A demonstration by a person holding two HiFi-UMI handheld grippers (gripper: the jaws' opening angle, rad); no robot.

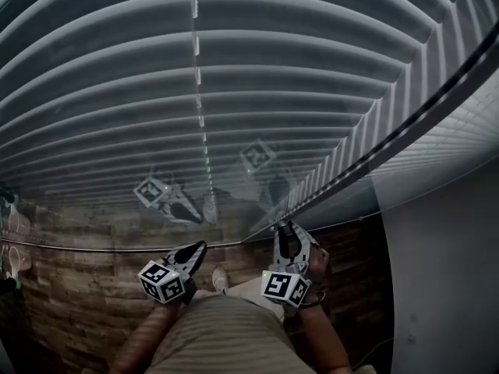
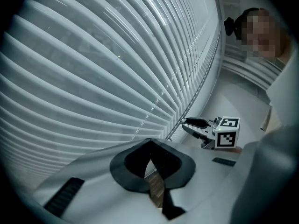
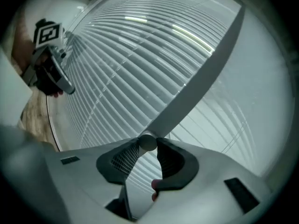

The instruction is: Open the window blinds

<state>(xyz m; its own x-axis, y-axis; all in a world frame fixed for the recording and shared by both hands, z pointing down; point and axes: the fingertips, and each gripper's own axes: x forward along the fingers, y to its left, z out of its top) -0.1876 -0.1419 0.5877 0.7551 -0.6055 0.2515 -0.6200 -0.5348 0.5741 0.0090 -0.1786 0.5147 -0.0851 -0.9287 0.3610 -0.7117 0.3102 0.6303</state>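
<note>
At far left, low before the window: left gripper (image 1: 193,251), jaws drawn together with nothing between them, idle, pointing at the glass just above the sill line. Below it: plank floor (image 1: 70,302), bare where it shows. Across the whole middle and upper field: window blinds (image 1: 249,76), pale horizontal slats lying flat and overlapped, with no outside view passing between them; both grippers show mirrored faintly in front of them. Judged condition: closed, or very nearly so. Right of centre: grey wand (image 3: 198,85), running slantwise down from the top of the blinds, its rounded lower end seated between the pads. Right gripper (image 3: 147,143): jaws at a middling width, clamped on that wand end, close beside the slats. Progress, as a judgement: the control is found and gripped, so the approach is done; the twisting of the wand that would tip the slats open appears to be largely left to do. Containers: none in any view, hence no contents to list.
</note>
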